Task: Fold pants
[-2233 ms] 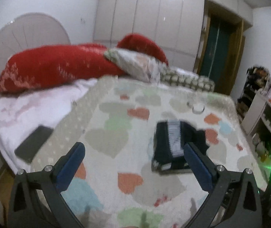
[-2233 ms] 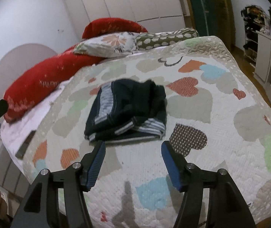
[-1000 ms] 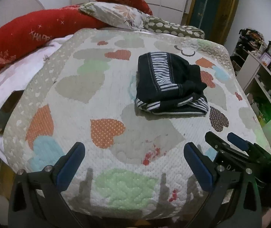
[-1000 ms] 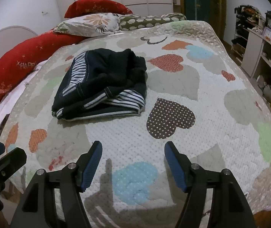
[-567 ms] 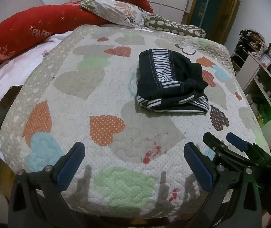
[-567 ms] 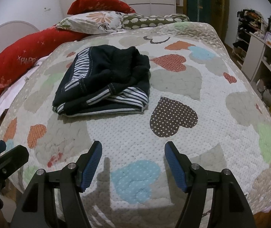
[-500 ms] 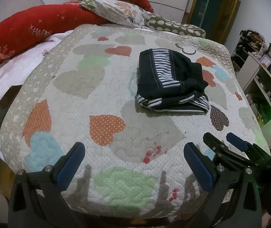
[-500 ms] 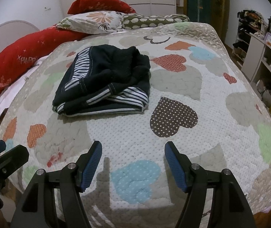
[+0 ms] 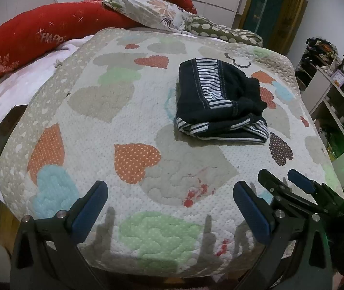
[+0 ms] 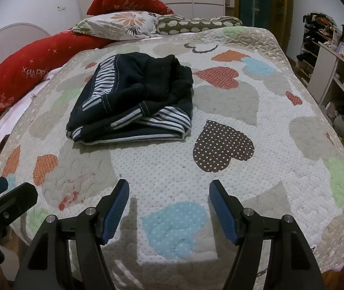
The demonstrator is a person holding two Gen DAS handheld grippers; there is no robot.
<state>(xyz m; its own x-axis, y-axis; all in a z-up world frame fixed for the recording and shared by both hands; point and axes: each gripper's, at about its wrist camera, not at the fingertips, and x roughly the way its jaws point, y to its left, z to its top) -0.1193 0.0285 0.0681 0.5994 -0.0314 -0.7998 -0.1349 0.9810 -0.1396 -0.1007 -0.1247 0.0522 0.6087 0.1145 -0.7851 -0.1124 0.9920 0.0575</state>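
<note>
Now my left gripper (image 9: 169,200) hovers with fingers spread over the quilt's (image 9: 133,111) near edge, nothing between them. Farther on, the pants (image 10: 133,101) lie folded on the quilt. My right gripper (image 10: 169,195) hangs likewise spread and empty.

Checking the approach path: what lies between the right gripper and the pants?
Only bare quilt, shown in the right wrist view, separates the right gripper from the pants.
</note>
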